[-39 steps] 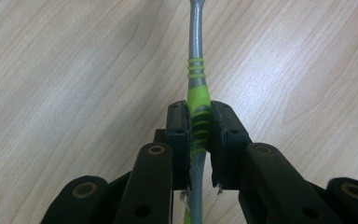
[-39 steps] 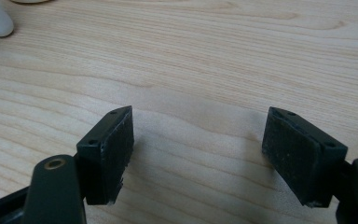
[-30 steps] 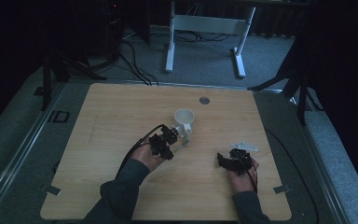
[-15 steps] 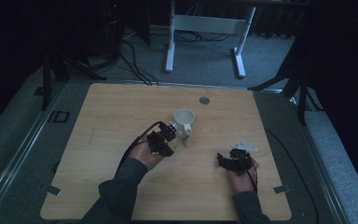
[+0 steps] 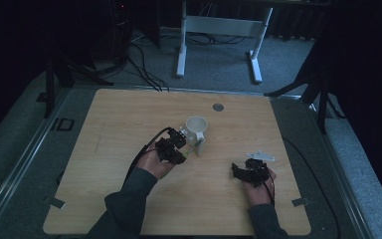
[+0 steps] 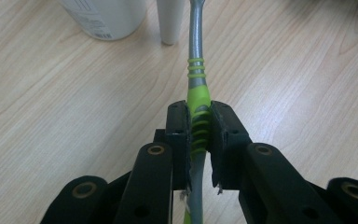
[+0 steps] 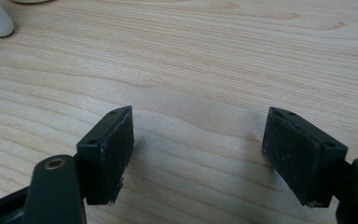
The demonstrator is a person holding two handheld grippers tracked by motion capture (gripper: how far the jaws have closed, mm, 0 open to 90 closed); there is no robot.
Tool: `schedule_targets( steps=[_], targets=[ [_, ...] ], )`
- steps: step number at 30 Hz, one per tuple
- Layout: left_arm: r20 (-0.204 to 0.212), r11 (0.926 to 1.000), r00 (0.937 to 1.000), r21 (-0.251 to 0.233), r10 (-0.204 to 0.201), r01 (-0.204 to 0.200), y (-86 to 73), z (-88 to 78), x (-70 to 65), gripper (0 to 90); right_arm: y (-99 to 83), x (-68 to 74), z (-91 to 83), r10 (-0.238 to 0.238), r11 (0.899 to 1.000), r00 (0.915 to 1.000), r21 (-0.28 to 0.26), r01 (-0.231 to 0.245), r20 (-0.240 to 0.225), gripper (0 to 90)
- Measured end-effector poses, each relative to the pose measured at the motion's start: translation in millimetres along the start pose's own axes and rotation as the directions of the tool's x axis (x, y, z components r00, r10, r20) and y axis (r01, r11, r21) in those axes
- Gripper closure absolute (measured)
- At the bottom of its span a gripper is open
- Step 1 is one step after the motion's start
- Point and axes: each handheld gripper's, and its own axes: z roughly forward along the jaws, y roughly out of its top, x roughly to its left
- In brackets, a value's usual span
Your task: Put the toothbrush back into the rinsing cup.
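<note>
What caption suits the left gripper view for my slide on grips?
Left gripper clamps a green-and-grey toothbrush handle beside a white mug.

The worktop [image 6: 307,70] is pale wood-grain laminate, smooth with a soft sheen. On it, the mug [image 5: 197,128] looks like glazed white ceramic, glossy. Beside the mug, the toothbrush [image 6: 196,79] has a smooth, satiny grey plastic handle with ribbed lime-green rubbery bands (matt where the pads press). The left claw [image 6: 199,130] is matt black plastic with brass-coloured rivets; the right claw [image 7: 200,154] has the same finish, its pads faintly scuffed.
</note>
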Motion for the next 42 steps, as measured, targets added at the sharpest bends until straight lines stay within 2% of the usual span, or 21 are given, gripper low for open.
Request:
schedule_targets(
  steps=[9,28,42],
  targets=[
    [-0.011,0.9987,0.9999,-0.049,-0.013,0.013,0.2,-4.0,0.5,79.0,0.0,0.0,0.0,0.000,1.000,1.0000,0.000,0.000,0.000,24.6],
    [-0.029,0.9946,0.9990,-0.098,-0.035,0.032,-0.3,-7.8,1.7,79.0,0.0,0.0,0.0,0.000,1.000,1.0000,0.000,0.000,-0.001,24.6],
    [-0.039,0.9872,0.9983,-0.155,-0.043,0.037,-0.2,-12.2,1.3,79.0,0.0,0.0,0.0,0.000,1.000,1.0000,0.000,0.000,0.000,24.6]
  ],
)
